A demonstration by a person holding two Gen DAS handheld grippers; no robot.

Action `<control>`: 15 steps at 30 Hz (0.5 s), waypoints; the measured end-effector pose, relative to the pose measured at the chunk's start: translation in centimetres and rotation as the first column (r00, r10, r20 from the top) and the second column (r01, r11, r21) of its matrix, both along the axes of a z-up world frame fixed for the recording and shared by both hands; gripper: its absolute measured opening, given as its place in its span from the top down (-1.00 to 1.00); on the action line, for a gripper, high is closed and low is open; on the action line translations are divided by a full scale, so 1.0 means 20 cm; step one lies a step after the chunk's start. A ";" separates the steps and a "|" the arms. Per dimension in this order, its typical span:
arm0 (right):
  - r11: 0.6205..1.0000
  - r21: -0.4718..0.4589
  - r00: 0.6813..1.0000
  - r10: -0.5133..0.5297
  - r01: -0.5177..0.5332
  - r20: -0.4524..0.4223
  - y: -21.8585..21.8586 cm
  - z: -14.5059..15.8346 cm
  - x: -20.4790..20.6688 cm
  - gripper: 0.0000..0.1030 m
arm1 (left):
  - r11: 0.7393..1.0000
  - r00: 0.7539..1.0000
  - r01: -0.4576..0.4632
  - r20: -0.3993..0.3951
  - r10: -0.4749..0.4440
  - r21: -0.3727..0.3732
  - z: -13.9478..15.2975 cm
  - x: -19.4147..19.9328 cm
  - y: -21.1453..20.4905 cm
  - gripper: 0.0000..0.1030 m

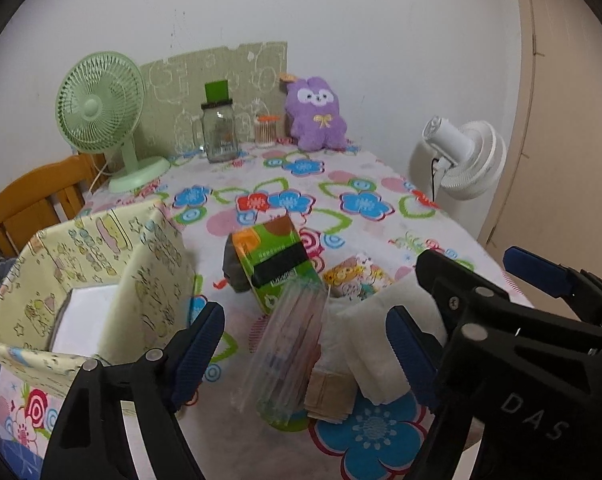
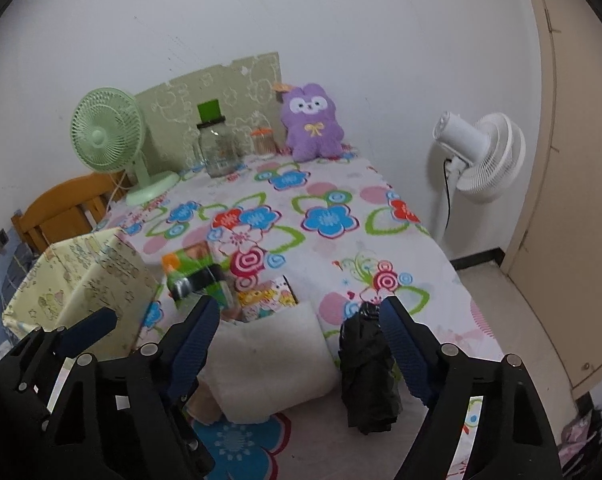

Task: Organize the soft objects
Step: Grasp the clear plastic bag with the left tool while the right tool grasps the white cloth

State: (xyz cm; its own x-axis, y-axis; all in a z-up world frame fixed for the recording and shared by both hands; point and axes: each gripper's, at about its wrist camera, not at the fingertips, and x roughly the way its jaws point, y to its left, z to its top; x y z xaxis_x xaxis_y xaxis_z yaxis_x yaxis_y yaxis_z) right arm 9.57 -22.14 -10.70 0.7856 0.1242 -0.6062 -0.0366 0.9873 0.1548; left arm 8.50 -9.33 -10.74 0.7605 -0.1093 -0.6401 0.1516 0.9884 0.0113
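A heap of soft packs lies on the flowered table near the front edge. In the left wrist view my left gripper (image 1: 305, 344) is open above a clear plastic pack (image 1: 287, 348), a white folded pack (image 1: 375, 344) and a beige pack (image 1: 329, 396). A green tissue pack (image 1: 279, 264) and a cartoon-printed pack (image 1: 355, 278) lie just beyond. The right gripper (image 1: 537, 270) stands open to the right. In the right wrist view my right gripper (image 2: 301, 344) is open over the white pack (image 2: 273, 356), with a crumpled black bag (image 2: 367, 364) by its right finger.
A yellow patterned fabric box (image 1: 81, 280) with a white item inside stands at the table's left front. At the back are a green fan (image 1: 101, 116), a glass jar (image 1: 219, 128), a small orange-lidded jar (image 1: 267, 130) and a purple plush (image 1: 317, 116). A white fan (image 1: 467, 156) stands off the right edge.
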 end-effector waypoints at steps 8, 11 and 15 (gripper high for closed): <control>1.000 0.019 0.998 0.019 -0.018 -0.059 0.01 -0.10 0.05 -0.58 | 0.999 0.997 -0.025 -0.068 0.026 0.023 -0.11 0.06 0.01 -0.43; 0.999 0.026 0.996 0.034 -0.032 -0.079 0.02 -0.13 0.08 -0.58 | 0.999 0.996 -0.037 -0.083 0.039 0.027 -0.13 0.08 0.02 -0.33; 0.998 0.025 0.993 0.056 -0.054 -0.100 0.06 -0.16 0.11 -0.58 | 0.998 0.994 -0.046 -0.094 0.049 0.031 -0.15 0.09 0.04 -0.28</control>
